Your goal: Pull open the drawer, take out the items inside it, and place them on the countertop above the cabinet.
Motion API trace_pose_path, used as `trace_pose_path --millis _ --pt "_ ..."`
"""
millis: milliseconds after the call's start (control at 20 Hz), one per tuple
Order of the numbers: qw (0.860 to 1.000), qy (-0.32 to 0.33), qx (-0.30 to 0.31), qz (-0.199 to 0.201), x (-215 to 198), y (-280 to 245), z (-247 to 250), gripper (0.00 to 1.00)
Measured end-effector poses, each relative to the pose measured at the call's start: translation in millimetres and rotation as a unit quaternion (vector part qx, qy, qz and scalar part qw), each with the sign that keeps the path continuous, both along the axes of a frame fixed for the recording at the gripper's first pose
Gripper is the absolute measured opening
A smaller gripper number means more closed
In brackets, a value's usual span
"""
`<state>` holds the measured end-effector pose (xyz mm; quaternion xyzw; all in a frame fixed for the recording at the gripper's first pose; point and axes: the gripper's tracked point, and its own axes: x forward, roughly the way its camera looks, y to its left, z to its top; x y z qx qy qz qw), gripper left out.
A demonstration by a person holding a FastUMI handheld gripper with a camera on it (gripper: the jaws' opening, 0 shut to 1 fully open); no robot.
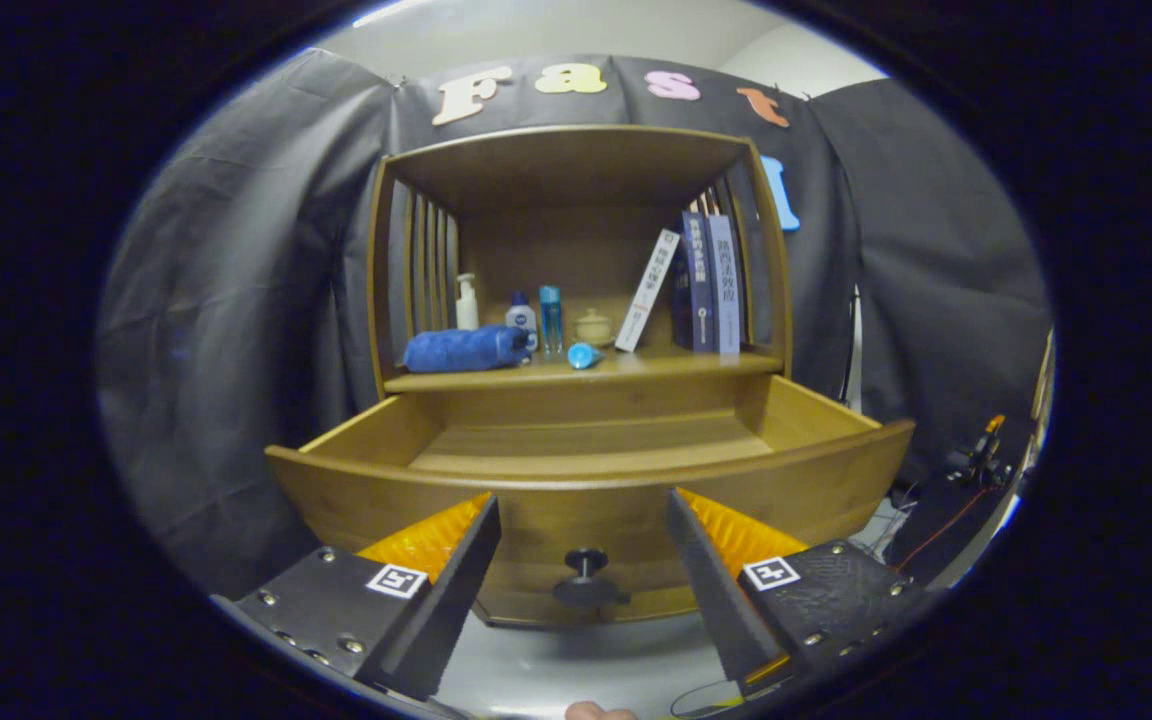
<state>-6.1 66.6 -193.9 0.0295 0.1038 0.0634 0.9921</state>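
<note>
So the drawer (586, 470) is sitting pulled all the way out, and from what's showing of its floor it's looking bare, though the front panel is hiding the near strip, so I can't swear nothing is lying low in there. Going left to right along the surface (656, 366) above it: a rolled blue towel (466, 349) is lying on its side at the left, a white pump bottle (466, 302) is standing just behind it, then a small white bottle with a blue cap (521, 316), a tall clear blue bottle (550, 318), a small blue thing (584, 354) lying tipped over near the front lip, a little cream lidded jar (593, 326) further back, a white book (647, 291) leaning to the right, and a few dark blue books (708, 285) standing upright against the right side wall. The gripper (584, 550) is hanging in front of the drawer front with the jaws spread wide and nothing between them, and the dark round knob (586, 578) is sitting right in the gap, touched by neither. My read is that the taking-out part is looking pretty much done and this is the wrap-up. The next move is probably just lifting a bit to peek over the front panel and confirm the drawer is empty, and if anything is hiding there, coming down over it from above.
</note>
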Motion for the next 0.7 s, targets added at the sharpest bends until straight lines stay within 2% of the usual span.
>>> trace_pose_path --millis 250,300,400,700 --pt "1.000 0.022 -0.002 -0.014 12.5 3.5 -27.7 0.99" --pt "1.000 0.001 -0.001 -0.018 15.6 5.1 -22.0 0.99" --pt "1.000 -0.011 -0.012 -0.017 19.6 3.2 -24.0 0.99" --pt "1.000 0.000 0.012 0.003 34.5 -3.1 -21.5 0.99"
